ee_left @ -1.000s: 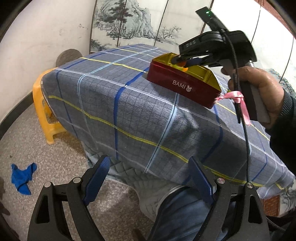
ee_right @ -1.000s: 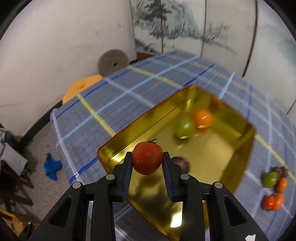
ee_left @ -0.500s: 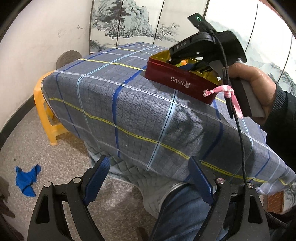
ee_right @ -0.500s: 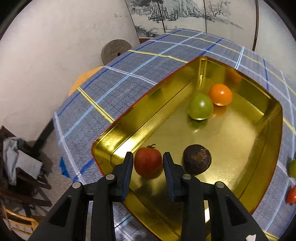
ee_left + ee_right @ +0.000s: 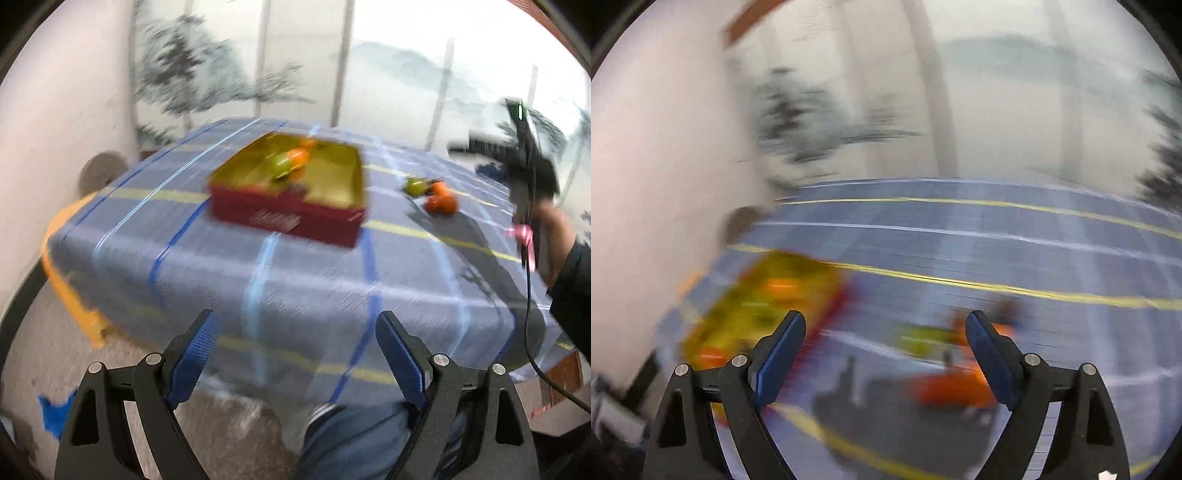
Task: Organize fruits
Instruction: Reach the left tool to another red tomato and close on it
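Observation:
A red tin box with a gold inside (image 5: 288, 210) stands on the blue plaid table; it holds a green fruit (image 5: 279, 167) and an orange fruit (image 5: 300, 157). To its right lies a loose group of fruits (image 5: 436, 194), green, orange and red. My left gripper (image 5: 297, 354) is open and empty, below the table's near edge. My right gripper (image 5: 885, 354) is open and empty above the table, between the blurred box (image 5: 764, 306) and the loose fruits (image 5: 953, 354). It also shows in the left wrist view (image 5: 517, 155), held high at the right.
An orange plastic stool (image 5: 70, 280) stands at the table's left edge. A blue cloth (image 5: 55, 410) lies on the floor. The person's knee (image 5: 354, 435) is under the near table edge. A painted screen stands behind the table. Both views are blurred by motion.
My right gripper has let go of the red tomato in the box, opened wide and swung right toward the loose fruits. My left gripper has risen and turned toward the table top.

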`<state>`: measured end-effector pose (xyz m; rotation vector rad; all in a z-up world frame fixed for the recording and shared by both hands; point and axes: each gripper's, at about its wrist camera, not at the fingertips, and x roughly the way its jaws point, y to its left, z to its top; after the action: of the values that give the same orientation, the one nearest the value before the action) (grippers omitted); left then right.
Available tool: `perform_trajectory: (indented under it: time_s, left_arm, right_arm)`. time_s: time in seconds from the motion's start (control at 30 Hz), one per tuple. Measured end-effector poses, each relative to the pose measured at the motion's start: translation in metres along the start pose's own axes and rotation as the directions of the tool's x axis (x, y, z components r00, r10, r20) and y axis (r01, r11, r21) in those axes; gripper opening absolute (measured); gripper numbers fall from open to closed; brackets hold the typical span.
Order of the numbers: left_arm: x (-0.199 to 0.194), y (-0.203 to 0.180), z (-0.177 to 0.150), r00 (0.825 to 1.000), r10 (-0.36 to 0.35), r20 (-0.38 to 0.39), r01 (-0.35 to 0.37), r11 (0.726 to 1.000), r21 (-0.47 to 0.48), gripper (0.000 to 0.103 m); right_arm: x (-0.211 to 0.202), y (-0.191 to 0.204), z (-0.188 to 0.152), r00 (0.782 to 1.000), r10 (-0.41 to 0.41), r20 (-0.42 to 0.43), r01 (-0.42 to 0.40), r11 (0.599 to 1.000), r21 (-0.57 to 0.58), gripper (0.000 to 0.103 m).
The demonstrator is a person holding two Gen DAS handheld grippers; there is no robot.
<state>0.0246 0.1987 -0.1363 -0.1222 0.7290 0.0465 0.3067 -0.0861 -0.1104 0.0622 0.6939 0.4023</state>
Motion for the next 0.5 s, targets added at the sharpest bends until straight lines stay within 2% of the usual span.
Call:
perform_trajectory:
  time_s: [0.07, 0.2, 0.3, 0.4, 0.5]
  left_arm:
    - [0.006, -0.022, 0.016, 0.999, -0.037, 0.017, 0.036, 0.998, 0.047, 0.087]
    - [0.031, -0.069, 0.05, 0.992, -0.123, 0.02, 0.119, 0.986, 0.117, 0.087]
    - [0.063, -0.106, 0.076, 0.987, -0.158, 0.002, 0.156, 0.974, 0.163, 0.087]
    - [0.094, -0.135, 0.098, 0.983, -0.18, -0.025, 0.182, 0.966, 0.185, 0.086]
    - [0.125, -0.164, 0.11, 0.981, -0.189, -0.052, 0.196, 0.955, 0.223, 0.085]
  right_arm:
    - [-0.005, -0.065, -0.01, 0.994, -0.111, -0.007, 0.111, 0.989, 0.093, 0.086]
    - [-0.028, -0.172, -0.03, 0.973, -0.231, -0.02, 0.227, 0.931, 0.286, 0.086]
    - [-0.036, -0.213, -0.045, 0.969, -0.244, -0.028, 0.237, 0.899, 0.368, 0.086]
    - [-0.037, -0.232, -0.056, 0.971, -0.239, -0.032, 0.231, 0.886, 0.402, 0.087]
    - [-0.045, -0.242, -0.062, 0.979, -0.202, 0.009, 0.177, 0.877, 0.448, 0.087]
